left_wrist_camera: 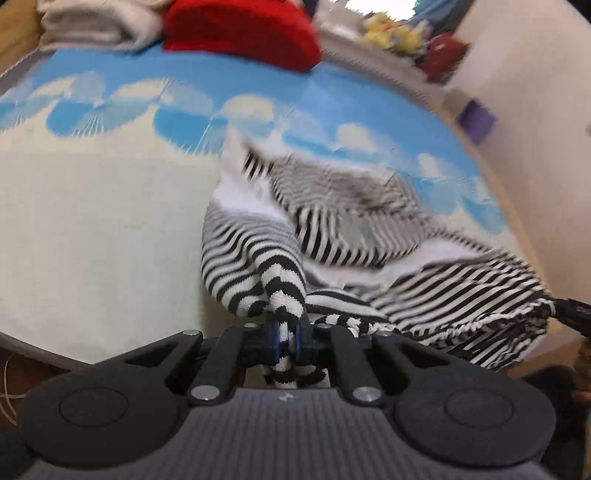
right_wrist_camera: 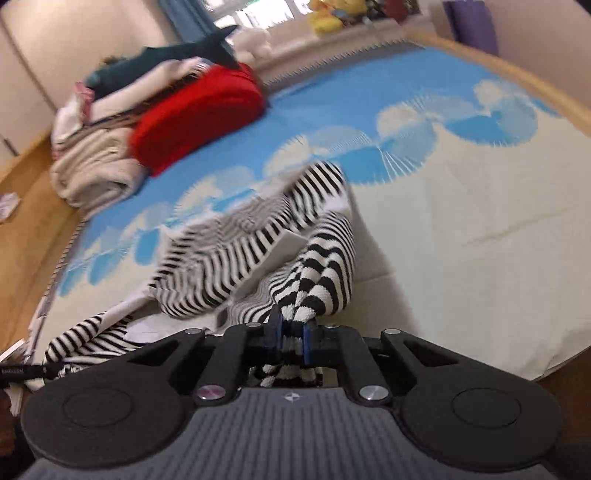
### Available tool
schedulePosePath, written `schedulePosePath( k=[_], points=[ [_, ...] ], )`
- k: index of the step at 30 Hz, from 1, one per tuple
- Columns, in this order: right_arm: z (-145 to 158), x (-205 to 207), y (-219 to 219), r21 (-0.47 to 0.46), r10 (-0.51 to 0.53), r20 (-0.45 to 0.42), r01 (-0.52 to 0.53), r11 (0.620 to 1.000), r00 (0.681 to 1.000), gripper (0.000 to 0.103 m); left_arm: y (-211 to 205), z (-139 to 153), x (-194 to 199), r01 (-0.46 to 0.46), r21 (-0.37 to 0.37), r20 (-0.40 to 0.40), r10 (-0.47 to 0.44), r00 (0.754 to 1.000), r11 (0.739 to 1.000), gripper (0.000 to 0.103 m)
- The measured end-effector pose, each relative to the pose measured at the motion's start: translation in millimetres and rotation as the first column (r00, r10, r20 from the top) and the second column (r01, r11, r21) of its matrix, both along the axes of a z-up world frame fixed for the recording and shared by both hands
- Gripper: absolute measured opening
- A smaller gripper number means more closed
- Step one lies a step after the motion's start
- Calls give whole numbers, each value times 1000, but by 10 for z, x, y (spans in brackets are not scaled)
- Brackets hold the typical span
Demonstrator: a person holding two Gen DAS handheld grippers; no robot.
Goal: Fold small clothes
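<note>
A black-and-white striped garment [left_wrist_camera: 351, 229] hangs lifted over the bed, blurred with motion. My left gripper [left_wrist_camera: 287, 338] is shut on one bunched striped corner, which pokes out behind its blue pads. The cloth stretches to the right, where the other gripper's dark tip [left_wrist_camera: 572, 314] pinches the far edge. In the right wrist view the same striped garment [right_wrist_camera: 258, 243] sags to the left, and my right gripper [right_wrist_camera: 291, 341] is shut on a gathered striped corner. The left gripper's dark tip [right_wrist_camera: 22, 371] shows at the left edge, holding the cloth.
The bed's sheet [left_wrist_camera: 92, 221] is cream with blue fan shapes. A red cushion [left_wrist_camera: 240, 33] and folded pale blankets [left_wrist_camera: 92, 26] lie at the head of the bed; they are the red cushion [right_wrist_camera: 199, 114] and blankets [right_wrist_camera: 96, 170] in the right view. Soft toys [right_wrist_camera: 328, 14] sit on a ledge.
</note>
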State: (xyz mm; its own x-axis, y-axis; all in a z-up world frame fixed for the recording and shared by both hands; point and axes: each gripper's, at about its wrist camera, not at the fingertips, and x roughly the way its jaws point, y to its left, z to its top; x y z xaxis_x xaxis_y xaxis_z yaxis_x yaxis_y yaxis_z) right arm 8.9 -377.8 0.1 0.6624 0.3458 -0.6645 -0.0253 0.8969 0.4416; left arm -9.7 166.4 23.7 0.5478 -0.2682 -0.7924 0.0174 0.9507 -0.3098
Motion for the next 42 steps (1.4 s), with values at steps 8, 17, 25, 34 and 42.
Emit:
schedulePosePath(
  k=[8, 17, 25, 34, 42],
  points=[
    [254, -121, -155, 64, 14, -82, -8, 998, 997, 9, 198, 50, 104, 11, -109, -24, -13, 1000, 994, 8],
    [-607, 1732, -55, 102, -107, -262, 138, 985, 959, 19, 478, -980, 2009, -144, -207, -211, 100, 972, 968, 16],
    [-963, 2042, -428, 252, -228, -236, 286, 924, 945, 44, 866, -1058, 2226, -252, -291, -203, 198, 959, 923, 49],
    [-963, 1933, 32, -136, 118, -71, -127, 982, 990, 53, 387, -1104, 1911, 10, 49, -141, -3, 990, 999, 73],
    [-1220, 1659, 531, -511, 422, 23, -352, 784, 906, 68, -10, -1265, 1838, 129, 304, -8, -133, 991, 944, 77]
  ],
)
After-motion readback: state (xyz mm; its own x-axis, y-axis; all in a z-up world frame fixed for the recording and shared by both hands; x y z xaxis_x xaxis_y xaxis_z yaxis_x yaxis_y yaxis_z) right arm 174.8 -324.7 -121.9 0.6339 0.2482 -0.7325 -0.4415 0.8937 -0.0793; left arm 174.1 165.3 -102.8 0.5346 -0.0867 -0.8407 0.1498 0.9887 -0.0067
